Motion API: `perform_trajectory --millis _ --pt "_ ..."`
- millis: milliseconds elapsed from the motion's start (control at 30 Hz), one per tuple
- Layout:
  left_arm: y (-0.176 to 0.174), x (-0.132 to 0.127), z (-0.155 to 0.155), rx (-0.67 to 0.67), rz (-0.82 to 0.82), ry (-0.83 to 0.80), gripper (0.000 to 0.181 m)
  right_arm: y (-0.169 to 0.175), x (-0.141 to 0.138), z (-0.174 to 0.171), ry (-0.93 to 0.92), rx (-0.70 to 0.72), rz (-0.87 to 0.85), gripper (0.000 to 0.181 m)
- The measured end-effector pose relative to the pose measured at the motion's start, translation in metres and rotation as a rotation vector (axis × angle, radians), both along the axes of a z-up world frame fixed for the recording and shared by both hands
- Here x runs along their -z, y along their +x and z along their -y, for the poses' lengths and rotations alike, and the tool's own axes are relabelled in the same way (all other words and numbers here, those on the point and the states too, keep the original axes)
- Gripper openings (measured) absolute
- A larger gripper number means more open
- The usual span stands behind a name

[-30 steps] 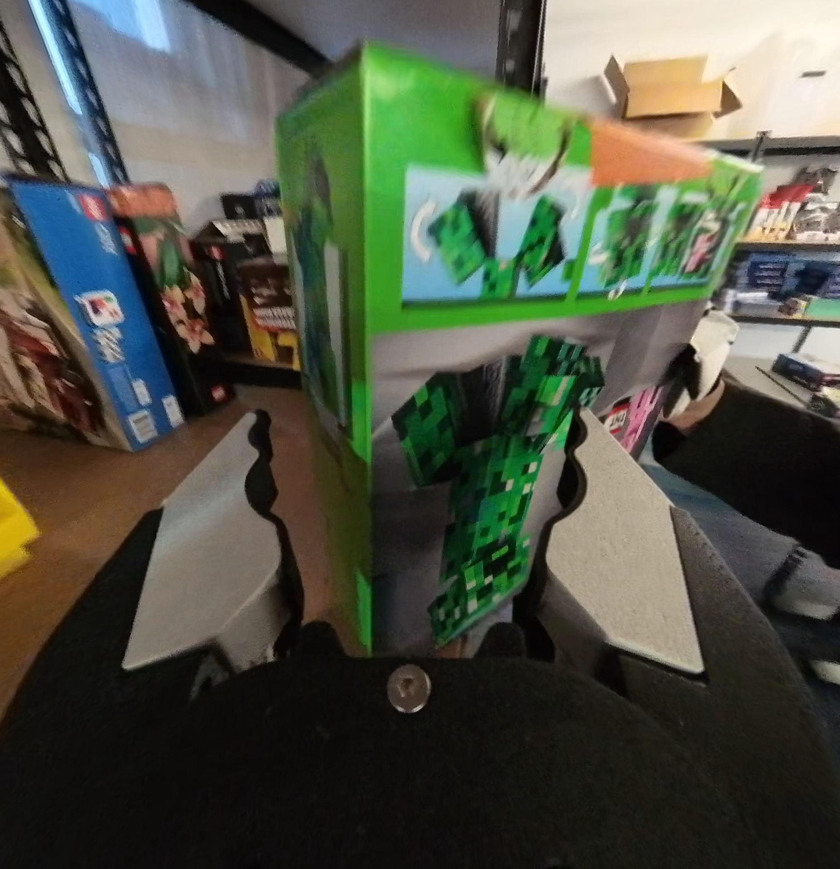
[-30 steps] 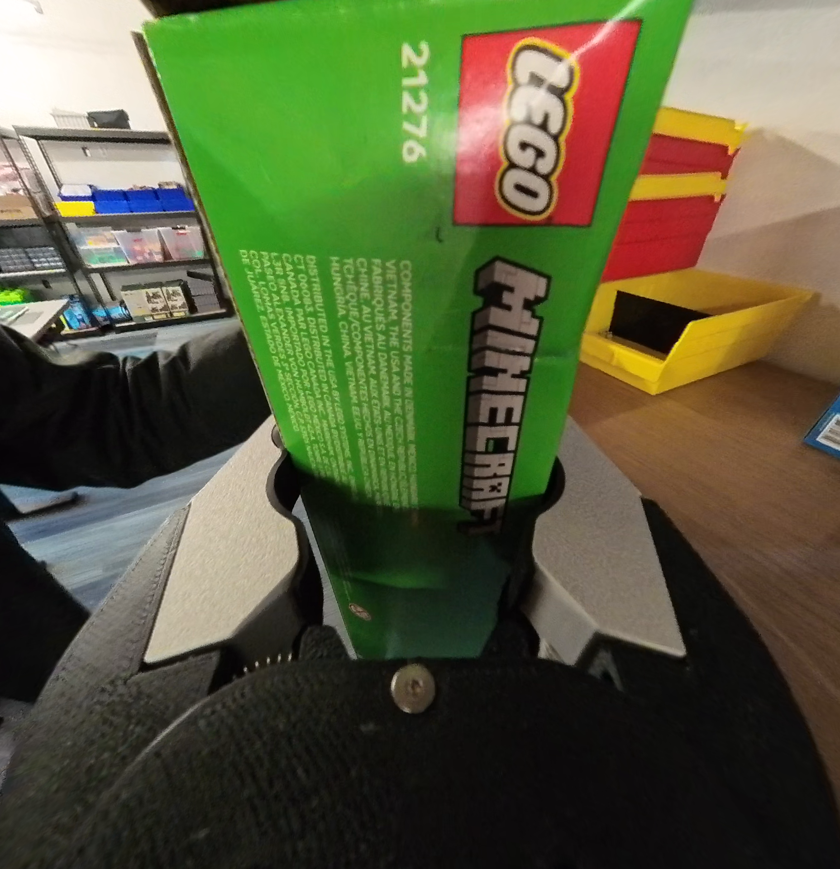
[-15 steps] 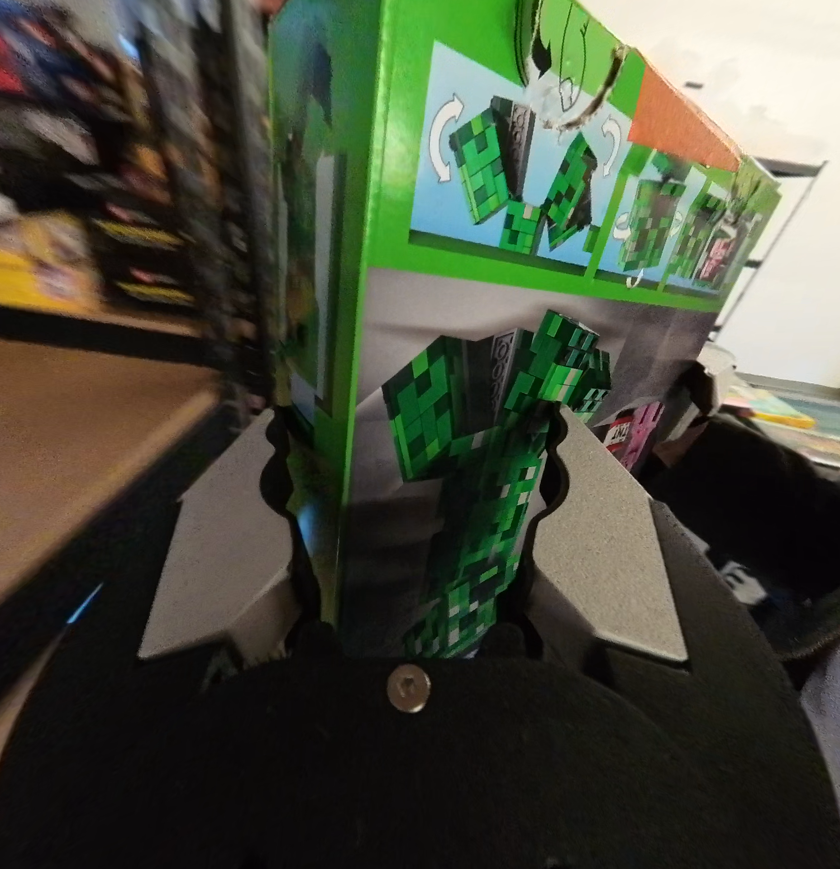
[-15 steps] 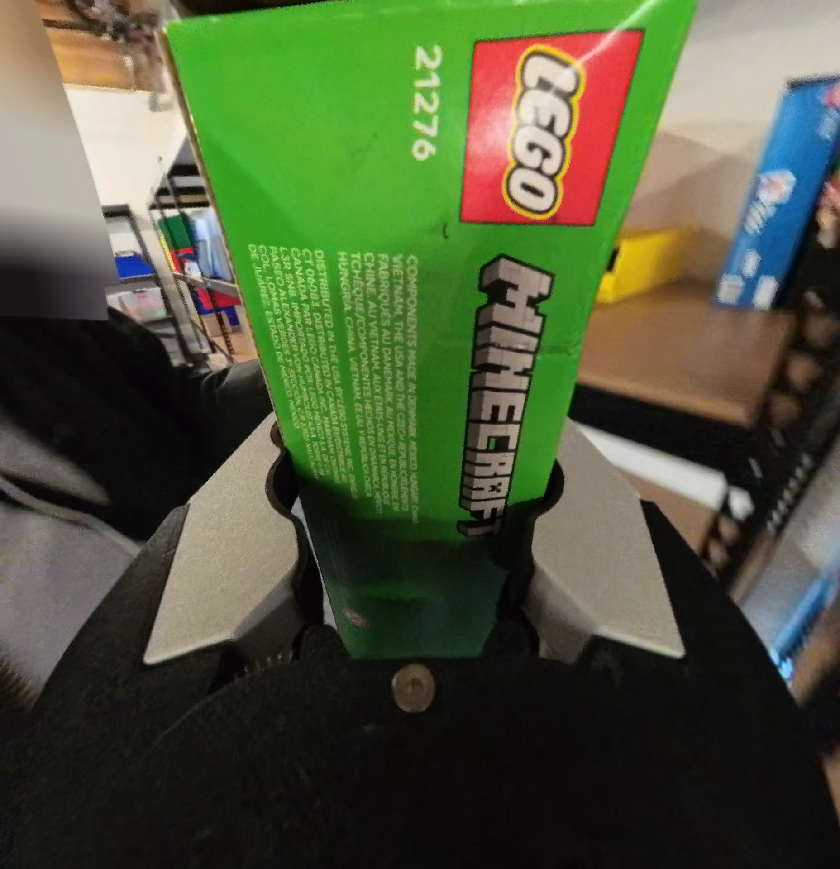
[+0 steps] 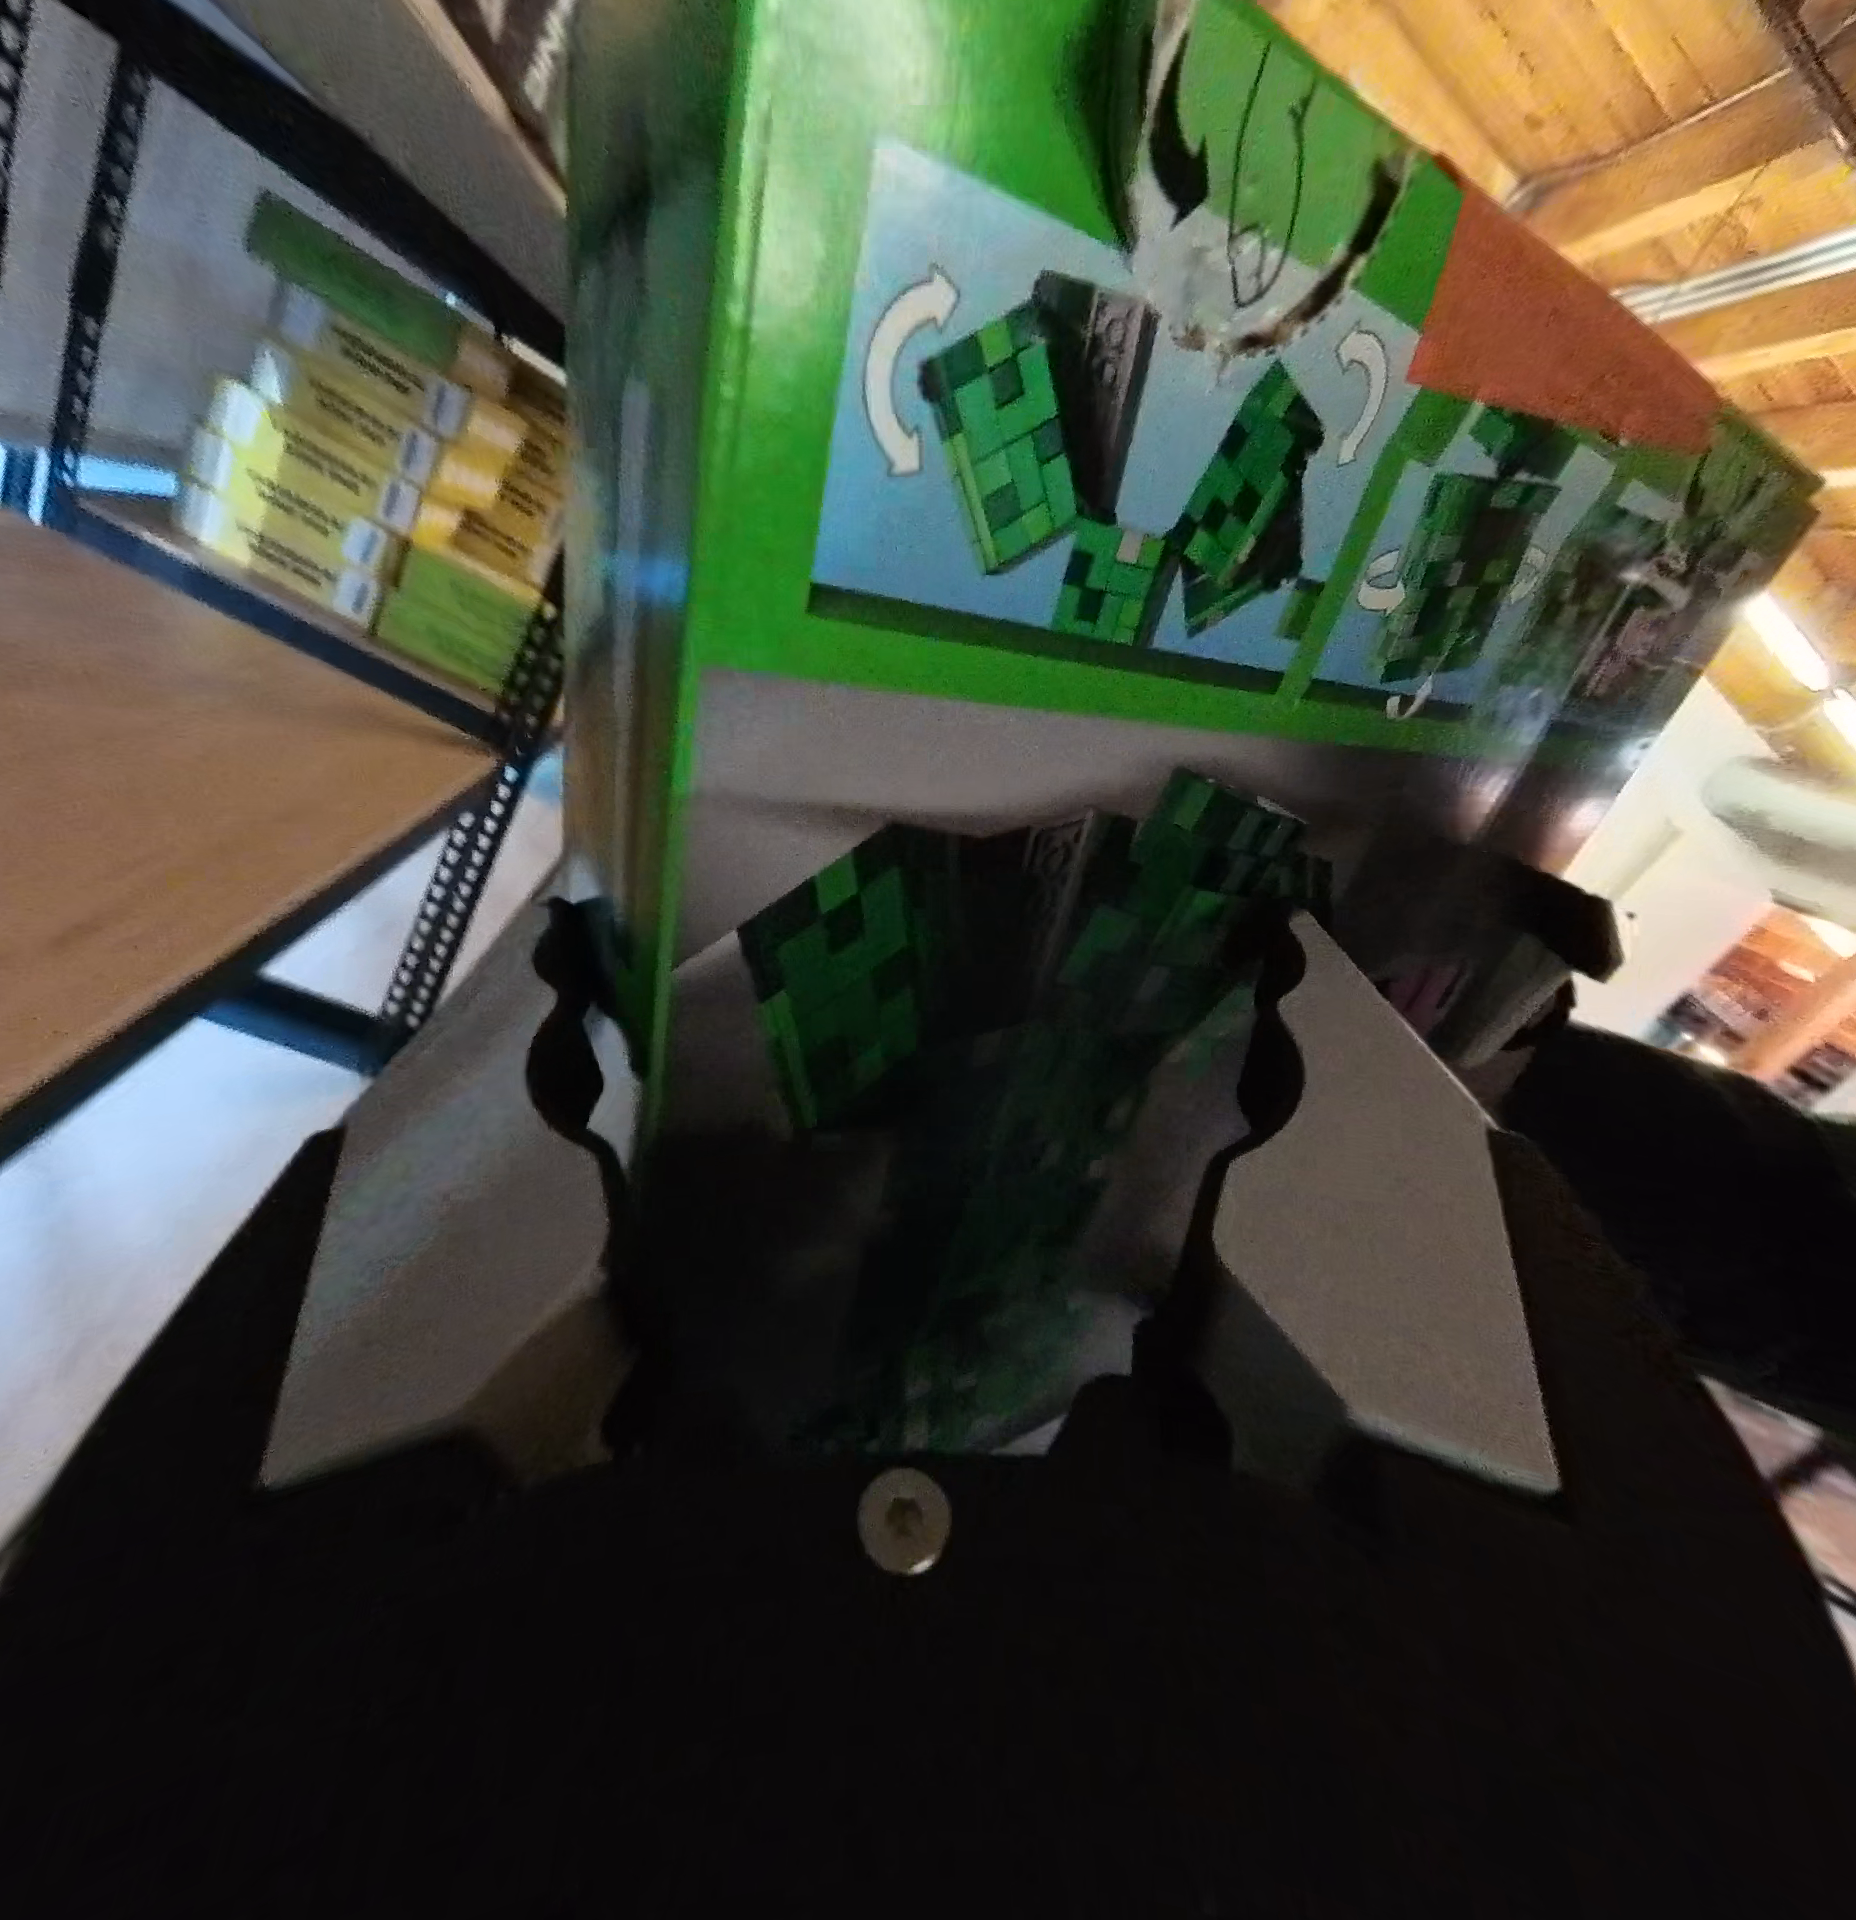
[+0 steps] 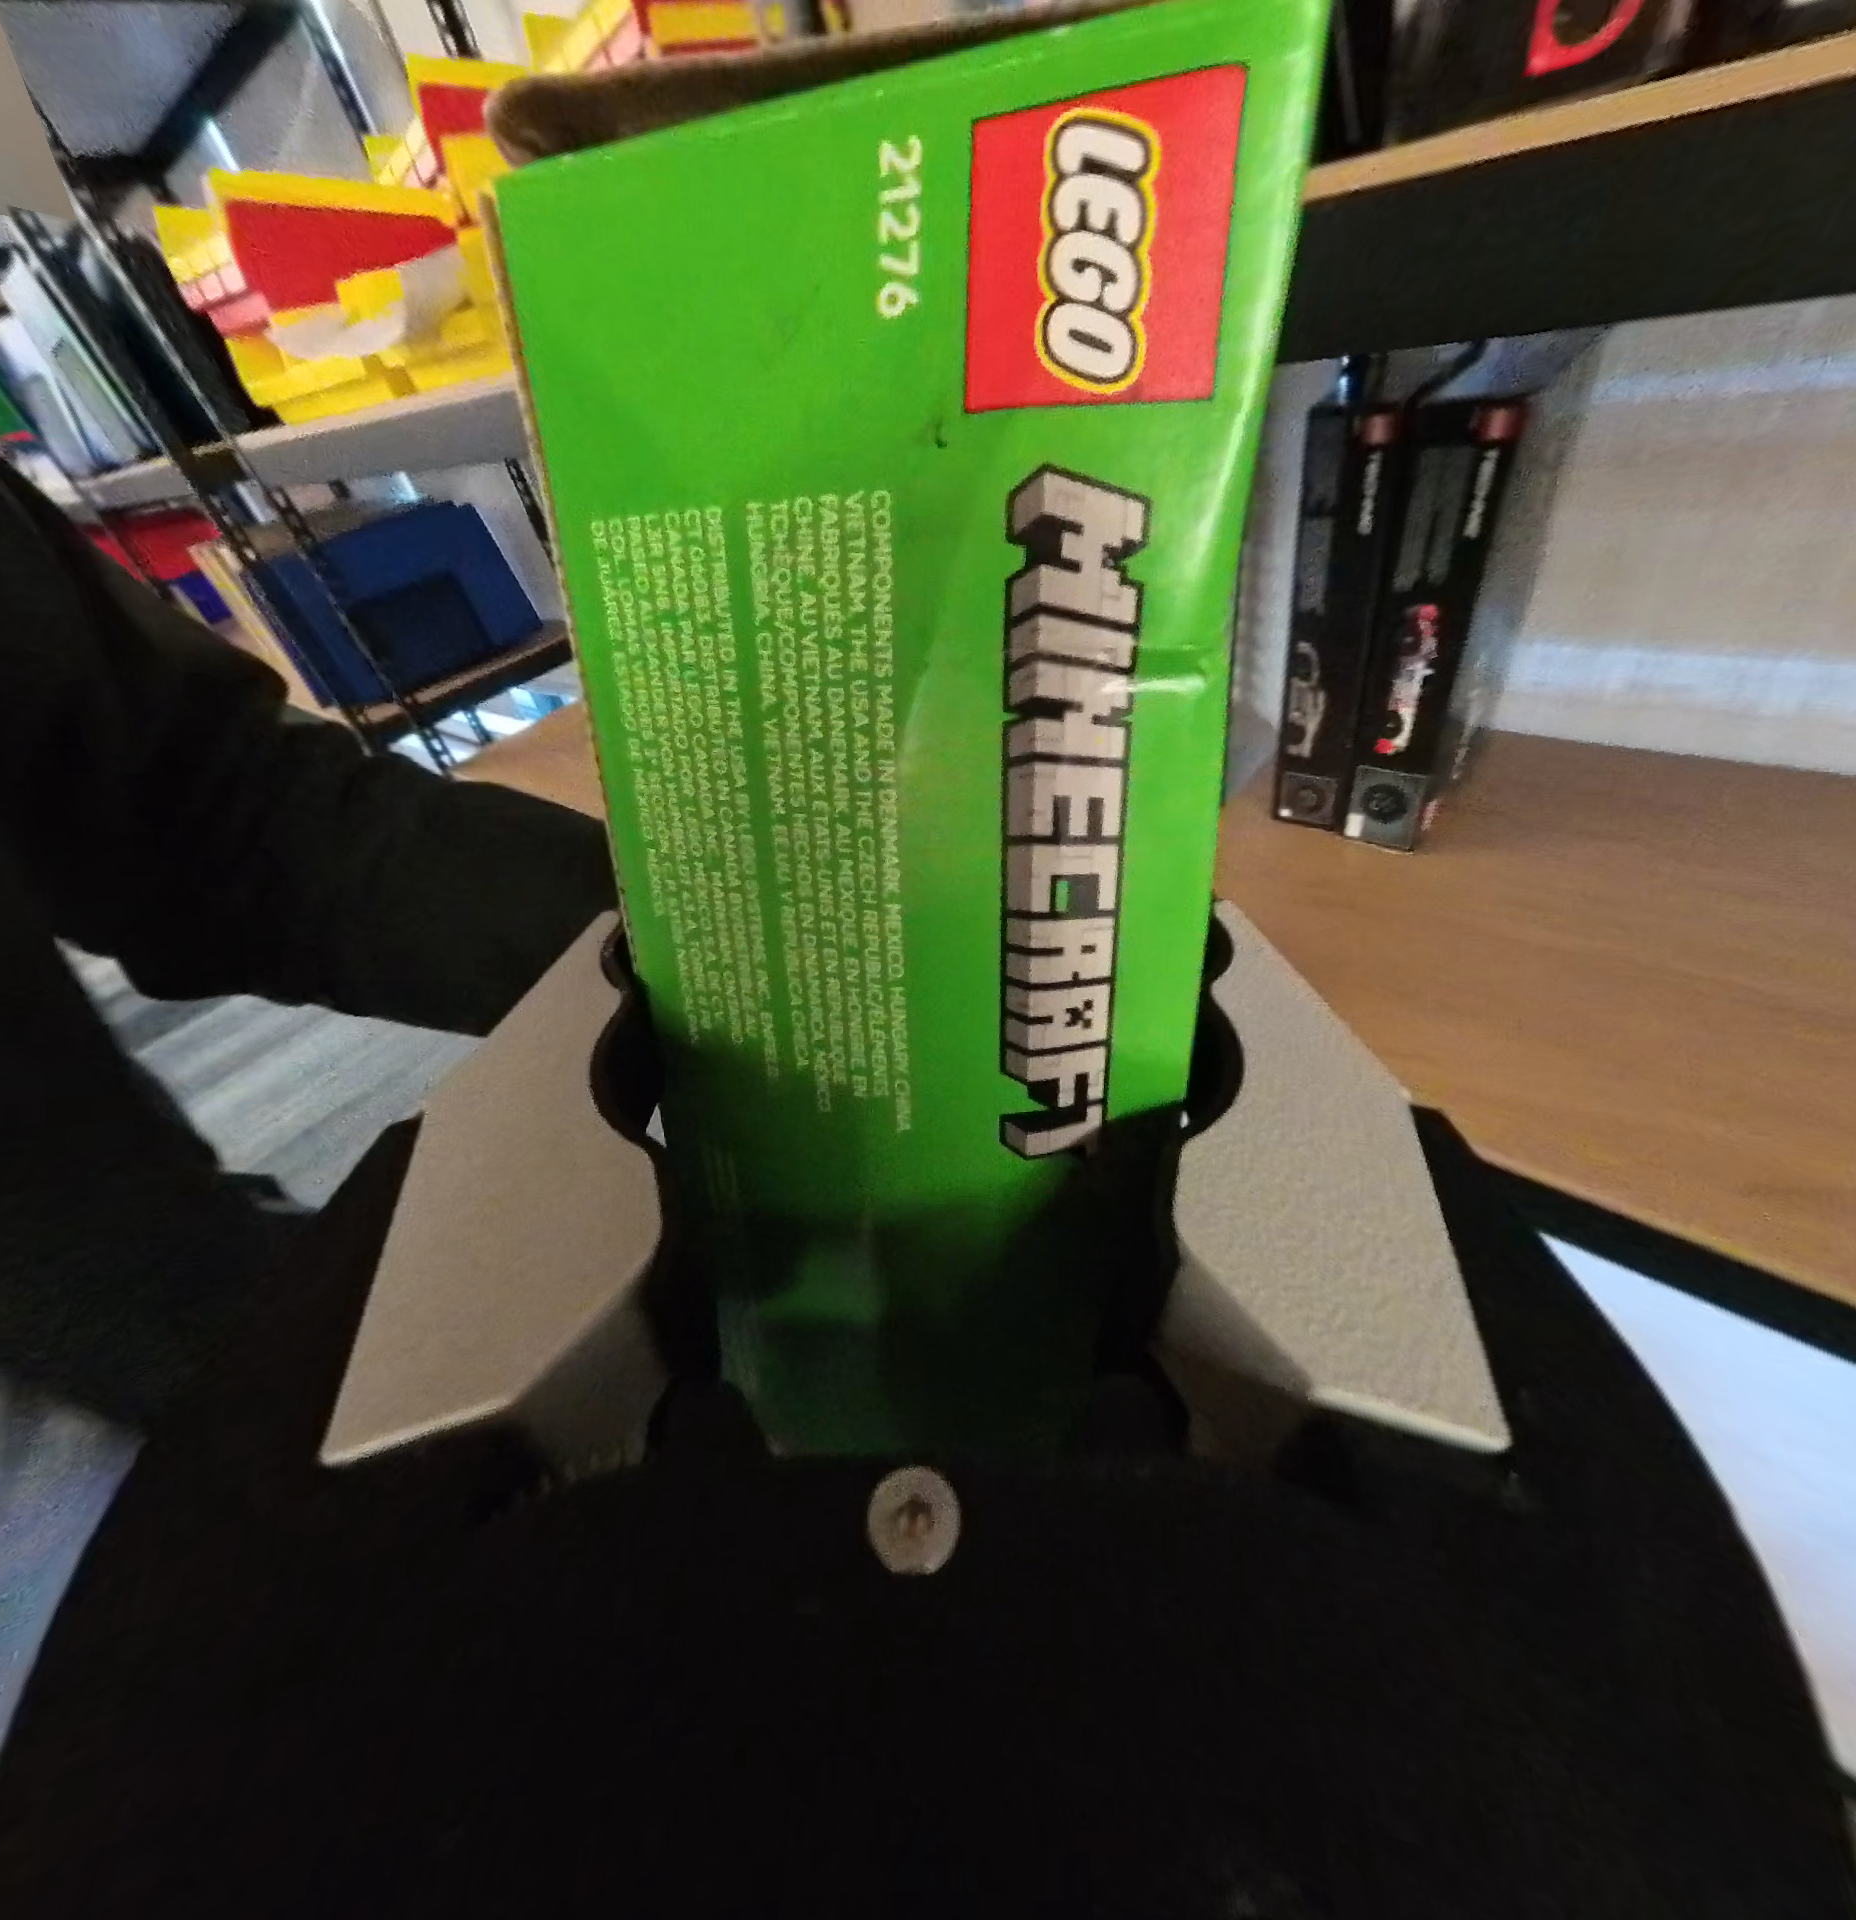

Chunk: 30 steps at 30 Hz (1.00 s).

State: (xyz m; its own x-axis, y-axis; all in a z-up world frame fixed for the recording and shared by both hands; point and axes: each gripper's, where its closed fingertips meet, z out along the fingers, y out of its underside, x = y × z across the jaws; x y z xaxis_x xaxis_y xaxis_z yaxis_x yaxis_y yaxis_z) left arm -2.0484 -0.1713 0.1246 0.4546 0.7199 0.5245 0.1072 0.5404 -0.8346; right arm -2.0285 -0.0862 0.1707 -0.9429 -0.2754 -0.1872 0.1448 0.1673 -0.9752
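Cardboard fills both views: one green toy box (image 5: 758,499) is clamped at either end, the left tongs (image 5: 924,1049) closed on a corner of its picture-printed face and the right tongs (image 6: 919,1008) closed across a narrow green side panel (image 6: 799,623) bearing a red logo square and small print. The box's top flap, ahead of the right tongs, stands slightly ajar, showing brown cardboard inside; what it contains cannot be seen. A torn round patch (image 5: 1246,239) marks the panel above the left tongs. The box's near end sinks into shadow between the fingers in both views, and its upper edge is cut off in the left wrist view. Left of the left tongs, a wooden shelf (image 5: 155,748) on a black metal rack carries blurred stacks of yellow and green boxes (image 5: 363,468). Right of the right tongs, another wooden shelf (image 6: 1630,935) holds two upright black boxes (image 6: 1381,623). Left of those tongs, a dark sleeve (image 6: 228,831) reaches behind the box, with yellow and red bins (image 6: 332,281) and a blue bin (image 6: 404,603) on racks beyond.
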Motion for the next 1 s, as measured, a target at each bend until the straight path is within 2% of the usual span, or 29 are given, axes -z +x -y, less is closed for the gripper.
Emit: perform_trajectory --millis 100,200,300,433,567,700,767,833,867,933,1000 --pt "-0.069 0.035 0.036 -0.054 -0.042 -0.011 0.126 -0.072 0.037 0.034 -0.001 -0.049 -0.027 0.102" --pt "-0.131 0.083 0.085 -0.114 -0.045 -0.011 0.126 -0.139 0.085 0.082 0.003 -0.108 -0.027 0.101" --pt "-0.181 0.114 0.139 -0.189 -0.047 -0.034 0.126 -0.196 0.118 0.134 -0.029 -0.181 -0.027 0.102" --pt "-0.235 0.148 0.205 -0.250 -0.018 -0.087 0.127 -0.256 0.158 0.197 -0.064 -0.241 -0.014 0.102" --pt "-0.268 0.177 0.251 -0.280 0.035 -0.149 0.128 -0.293 0.195 0.240 -0.085 -0.265 0.015 0.103" --pt "-0.282 0.211 0.278 -0.343 0.108 -0.151 0.131 -0.313 0.235 0.266 -0.054 -0.321 0.043 0.102" --pt "-0.284 0.211 0.290 -0.427 0.106 -0.220 0.128 -0.320 0.247 0.274 -0.051 -0.313 0.013 0.101" --pt "-0.280 0.204 0.308 -0.520 0.108 -0.209 0.109 -0.329 0.268 0.283 -0.010 -0.285 -0.054 0.103" --pt "-0.271 0.198 0.316 -0.576 0.083 -0.200 0.096 -0.332 0.266 0.288 -0.044 -0.262 -0.066 0.100" --pt "-0.240 0.188 0.321 -0.680 0.033 -0.181 0.086 -0.337 0.266 0.302 -0.034 -0.228 -0.064 0.099" --pt "-0.198 0.191 0.308 -0.758 0.040 -0.182 0.080 -0.339 0.267 0.320 -0.036 -0.182 -0.096 0.100"
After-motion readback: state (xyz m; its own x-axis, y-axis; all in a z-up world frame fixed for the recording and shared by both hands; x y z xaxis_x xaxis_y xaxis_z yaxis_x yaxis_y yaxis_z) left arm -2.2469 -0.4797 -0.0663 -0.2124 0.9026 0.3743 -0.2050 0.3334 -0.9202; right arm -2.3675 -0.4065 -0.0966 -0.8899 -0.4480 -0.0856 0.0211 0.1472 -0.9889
